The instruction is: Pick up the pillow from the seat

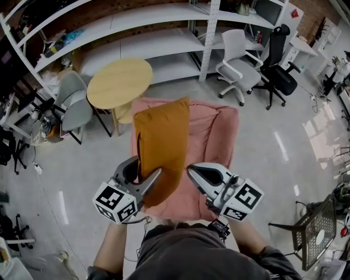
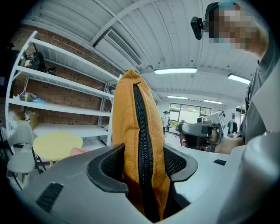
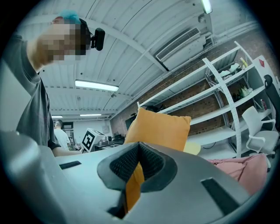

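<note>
Above the seat (image 1: 219, 128) middle | pillow (image 1: 163, 145) lifted clear, long axis front-to-back | left tongs (image 1: 147, 168) clamping its near zipper end | right tongs (image 1: 190, 168) closed, just right of it

No word, brand name or number can be read anywhere in these views. The only signs are black-and-white square coded markers. They cover the white marker cube (image 1: 116, 203) of the left gripper (image 1: 143, 174) at seven o'clock in the head view, and the matching white cube (image 1: 244, 201) of the right gripper (image 1: 192, 170) at five o'clock. One such marker (image 3: 89, 140) shows at nine o'clock in the right gripper view. A red mark (image 1: 296, 14) on a white panel (image 1: 288, 24) at one o'clock in the head view is too small to read.
</note>
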The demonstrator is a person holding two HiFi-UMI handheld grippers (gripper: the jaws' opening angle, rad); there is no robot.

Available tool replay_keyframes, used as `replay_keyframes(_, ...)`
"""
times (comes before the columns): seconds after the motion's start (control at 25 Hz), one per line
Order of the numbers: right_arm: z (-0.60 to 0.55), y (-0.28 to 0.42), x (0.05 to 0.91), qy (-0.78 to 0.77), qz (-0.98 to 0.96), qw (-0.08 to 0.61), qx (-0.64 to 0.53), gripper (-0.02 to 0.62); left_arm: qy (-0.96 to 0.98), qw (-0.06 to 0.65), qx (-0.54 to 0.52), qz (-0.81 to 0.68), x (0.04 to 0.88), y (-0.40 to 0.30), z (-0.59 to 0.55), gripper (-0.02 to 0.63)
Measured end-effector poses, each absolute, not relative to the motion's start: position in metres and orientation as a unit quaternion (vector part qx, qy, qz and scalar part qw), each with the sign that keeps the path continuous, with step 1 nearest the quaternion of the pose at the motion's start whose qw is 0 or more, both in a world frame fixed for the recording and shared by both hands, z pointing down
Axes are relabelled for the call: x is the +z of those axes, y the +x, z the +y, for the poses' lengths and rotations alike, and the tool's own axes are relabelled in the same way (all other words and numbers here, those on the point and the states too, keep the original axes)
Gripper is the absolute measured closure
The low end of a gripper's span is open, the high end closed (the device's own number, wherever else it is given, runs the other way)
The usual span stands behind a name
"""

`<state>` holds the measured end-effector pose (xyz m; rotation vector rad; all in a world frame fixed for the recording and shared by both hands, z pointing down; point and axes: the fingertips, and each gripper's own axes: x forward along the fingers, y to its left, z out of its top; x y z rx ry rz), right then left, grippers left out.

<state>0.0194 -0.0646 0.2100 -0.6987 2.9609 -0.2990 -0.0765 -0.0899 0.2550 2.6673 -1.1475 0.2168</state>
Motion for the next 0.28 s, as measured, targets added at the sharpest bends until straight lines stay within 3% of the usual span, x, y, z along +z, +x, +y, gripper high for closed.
replay_keyframes(0.28,-0.0696,0.0202,0.212,-0.228,0.968,0.041,-0.097,0.583,0.909,0.114,0.075,-0.393,0.2579,-0.0773,-0.0927,0.359)
